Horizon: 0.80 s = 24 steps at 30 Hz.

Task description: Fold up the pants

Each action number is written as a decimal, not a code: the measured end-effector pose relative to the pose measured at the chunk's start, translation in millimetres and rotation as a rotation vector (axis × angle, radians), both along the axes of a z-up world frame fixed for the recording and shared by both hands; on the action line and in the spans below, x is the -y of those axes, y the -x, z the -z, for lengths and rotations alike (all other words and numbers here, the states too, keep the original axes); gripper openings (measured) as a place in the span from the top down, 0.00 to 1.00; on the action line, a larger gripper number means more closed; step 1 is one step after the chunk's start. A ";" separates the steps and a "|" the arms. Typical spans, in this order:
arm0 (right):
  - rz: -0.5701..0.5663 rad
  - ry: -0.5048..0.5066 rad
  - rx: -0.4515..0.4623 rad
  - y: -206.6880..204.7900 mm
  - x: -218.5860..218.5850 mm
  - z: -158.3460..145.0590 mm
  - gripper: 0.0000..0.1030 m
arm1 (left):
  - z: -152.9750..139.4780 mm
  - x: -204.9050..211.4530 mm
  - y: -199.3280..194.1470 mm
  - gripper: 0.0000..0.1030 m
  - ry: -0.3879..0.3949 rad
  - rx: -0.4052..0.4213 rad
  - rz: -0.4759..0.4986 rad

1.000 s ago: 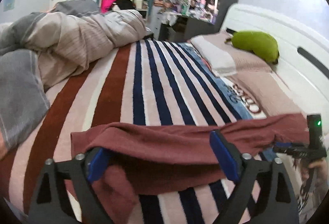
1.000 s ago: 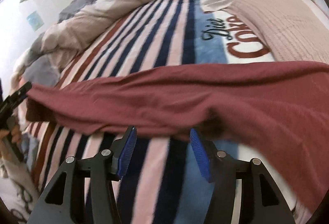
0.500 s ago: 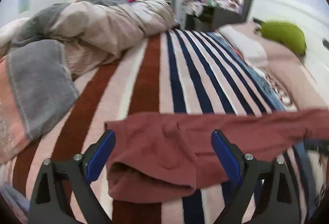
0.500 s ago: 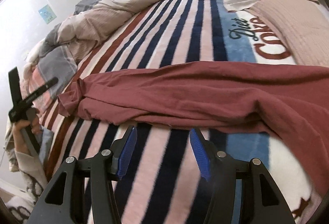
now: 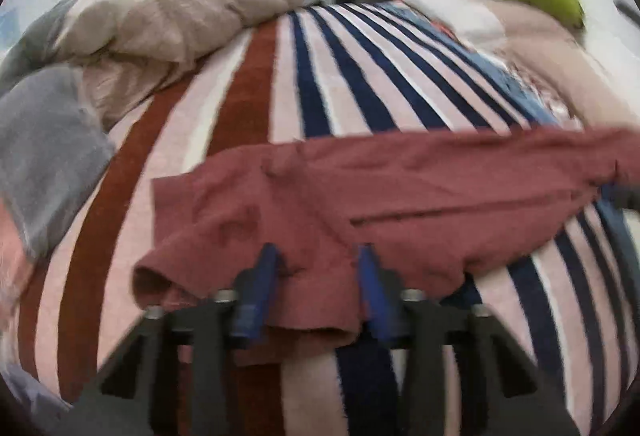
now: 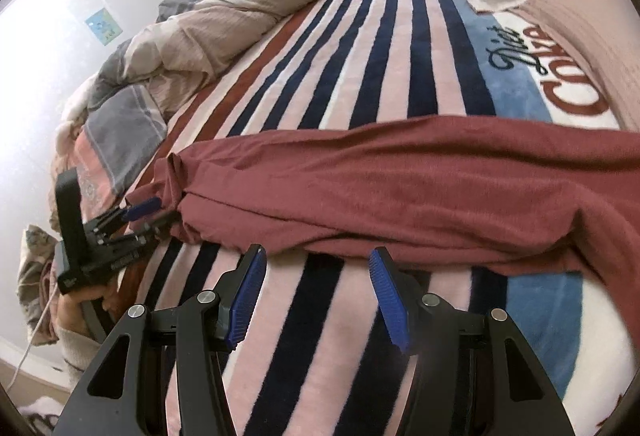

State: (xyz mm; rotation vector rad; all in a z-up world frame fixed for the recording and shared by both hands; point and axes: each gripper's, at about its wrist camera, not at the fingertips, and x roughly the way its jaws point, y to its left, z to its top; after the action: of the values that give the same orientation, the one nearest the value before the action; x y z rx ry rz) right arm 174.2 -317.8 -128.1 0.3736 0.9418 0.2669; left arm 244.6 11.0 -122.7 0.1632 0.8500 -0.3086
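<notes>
Since the pants [image 5: 400, 192] lie stretched across the striped blanket [image 5: 328, 84], limp thin knit, I expect them light and floppy, sagging and bunching wherever unsupported. My left tongs [image 5: 316, 276] straddle the near cuff edge, fabric between the jaws, partly closed; whether they pinch I cannot tell. My right tongs [image 6: 316, 300] hang released, just short of the hem. Best hold: both layers at cuff and waistband.

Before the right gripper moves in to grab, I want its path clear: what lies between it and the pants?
Only bare striped blanket lies between the open right gripper and the pants, as the right wrist view shows.
</notes>
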 end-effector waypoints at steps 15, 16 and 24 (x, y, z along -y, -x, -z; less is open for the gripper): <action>-0.018 -0.032 0.017 -9.7 -5.4 3.6 0.51 | -20.6 0.5 1.8 0.09 0.040 0.032 0.078; -0.017 -0.032 0.020 -10.0 -4.9 3.0 0.51 | -13.3 6.3 6.8 0.09 0.018 0.009 0.103; -0.001 -0.061 0.010 -7.7 -2.8 10.1 0.51 | 8.4 7.5 -0.9 0.27 -0.073 -0.026 0.046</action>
State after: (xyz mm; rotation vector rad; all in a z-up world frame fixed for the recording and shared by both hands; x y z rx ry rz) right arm 181.9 -314.9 -138.2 0.4277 0.9252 0.2988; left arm 245.5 3.5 -131.1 0.2470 0.8848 -0.3233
